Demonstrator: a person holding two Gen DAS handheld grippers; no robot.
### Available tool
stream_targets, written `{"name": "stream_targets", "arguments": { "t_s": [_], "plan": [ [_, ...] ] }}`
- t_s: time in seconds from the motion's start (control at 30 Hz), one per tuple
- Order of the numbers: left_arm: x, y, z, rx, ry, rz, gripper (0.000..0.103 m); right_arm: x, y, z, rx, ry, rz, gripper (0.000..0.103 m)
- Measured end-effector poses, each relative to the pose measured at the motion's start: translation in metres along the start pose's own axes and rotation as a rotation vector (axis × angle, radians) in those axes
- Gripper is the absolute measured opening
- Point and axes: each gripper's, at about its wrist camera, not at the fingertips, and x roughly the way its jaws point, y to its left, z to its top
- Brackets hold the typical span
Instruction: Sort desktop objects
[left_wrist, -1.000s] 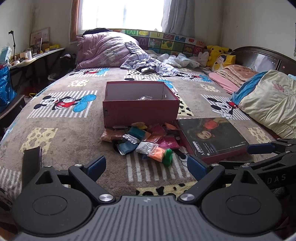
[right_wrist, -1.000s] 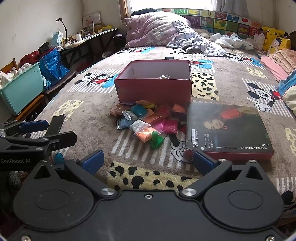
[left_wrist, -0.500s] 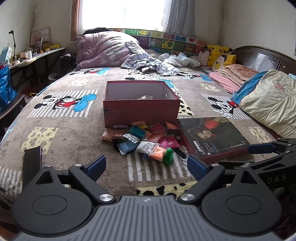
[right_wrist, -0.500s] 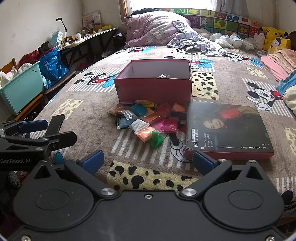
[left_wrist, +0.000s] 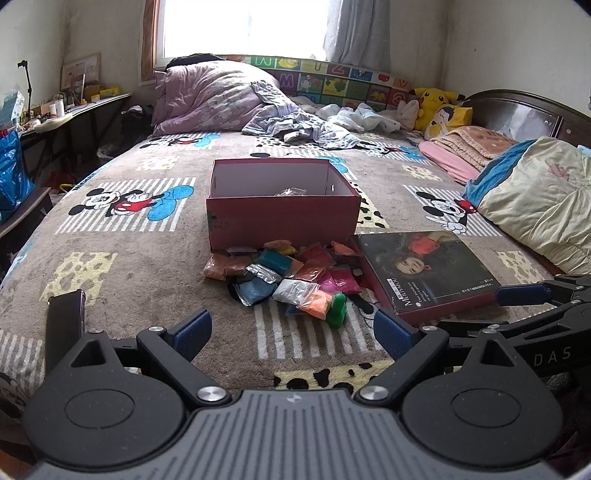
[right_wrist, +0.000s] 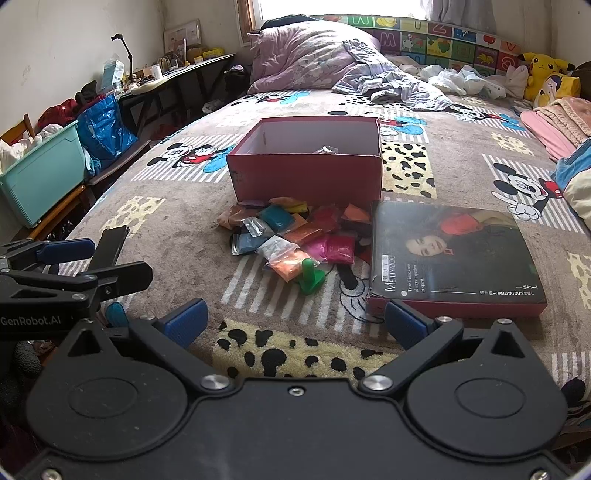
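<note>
Both tongs spread wide, nothing held: left tongs (left_wrist: 291, 330) and right tongs (right_wrist: 293, 325) hover low over the bed (left_wrist: 147, 266), short of the pile.

Task stuff: colored packets (left_wrist: 280, 273) heaped on the blanket, touching the front wall of the red box (left_wrist: 282, 221). Green plastic piece (left_wrist: 336, 306) at the near edge of the heap. Box lid (left_wrist: 428, 273) lies flat just right of the pile. One clear packet already inside box, far as I can tell.

Risks, imo:
- packets overlap, slick film → grab 2 at once or slip out
- soft blanket → tongs snag the pile fabric
- box light → nudge shoves it back

View diffs: right cam shows teal bin (right_wrist: 40, 173) + the left tongs side-on; left cam shows the phone (left_wrist: 64, 325) fuller and the cream pillow (left_wrist: 539, 199).
</note>
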Motion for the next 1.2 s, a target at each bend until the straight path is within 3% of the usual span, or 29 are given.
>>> {"name": "stream_targets", "arguments": {
  "t_s": [0.23,0.4,0.7,0.8,1.07,1.2],
  "plan": [
    [0.002,0.001,0.001,0.003,0.008,-0.003,0.095,0.001,-0.001,0.000,-0.004,0.005,0.000,0.103],
    [0.009,0.007,0.011,0.000,0.042,-0.056,0.095,0.008,-0.001,0.004,-0.046,0.037,0.003,0.103],
    [0.018,0.010,0.029,0.099,0.066,-0.100,0.095,0.004,-0.009,0.028,-0.105,0.039,0.076,0.102],
    [0.028,0.018,0.034,0.106,0.103,-0.141,0.095,0.008,-0.007,0.034,-0.175,0.040,0.079,0.102],
    [0.059,0.027,0.045,0.199,0.106,-0.134,0.095,0.028,-0.012,0.055,-0.260,0.060,0.090,0.102],
    [0.085,0.032,0.052,0.239,0.167,-0.154,0.095,0.047,-0.014,0.064,-0.316,0.072,0.111,0.102]
  ]
}}
